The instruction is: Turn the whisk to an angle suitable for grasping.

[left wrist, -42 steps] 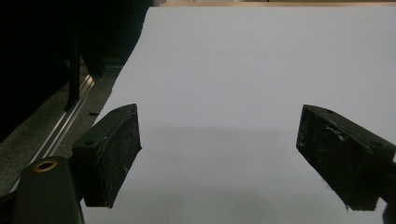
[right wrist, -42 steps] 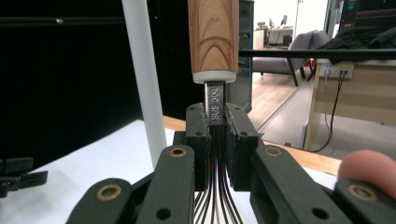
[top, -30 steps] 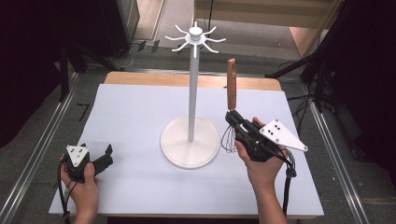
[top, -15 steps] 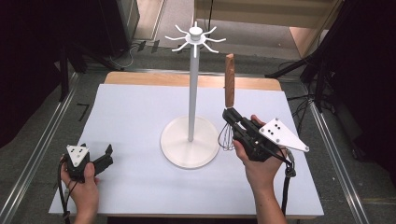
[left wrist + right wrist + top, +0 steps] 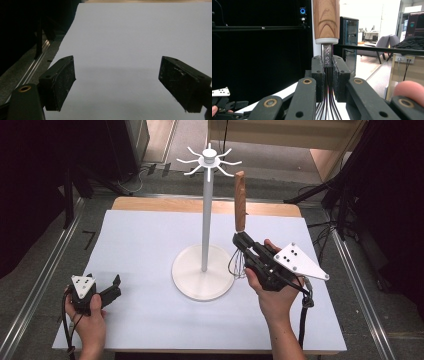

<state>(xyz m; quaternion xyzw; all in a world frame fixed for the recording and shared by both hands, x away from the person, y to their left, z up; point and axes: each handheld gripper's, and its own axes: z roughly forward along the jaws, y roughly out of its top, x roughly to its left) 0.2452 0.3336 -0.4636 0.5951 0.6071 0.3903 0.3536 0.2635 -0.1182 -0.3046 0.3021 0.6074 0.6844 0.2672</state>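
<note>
On the white table (image 5: 150, 245), beside the white hook stand (image 5: 205, 220), my right gripper (image 5: 243, 241) clamps a whisk (image 5: 240, 205) upright by its metal neck; my left gripper (image 5: 114, 287) rests with jaws apart, empty.

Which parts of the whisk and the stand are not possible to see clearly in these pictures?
- Whisk wires: in the high view, half hidden behind the right gripper; in the right gripper view, cut off by the bottom edge.
- Handle top: cut off by the upper edge of the right gripper view.
- Stand hooks: too thin in the high view to tell their tip shape.
- Stamped text on the metal neck: partly covered by the jaws.
</note>
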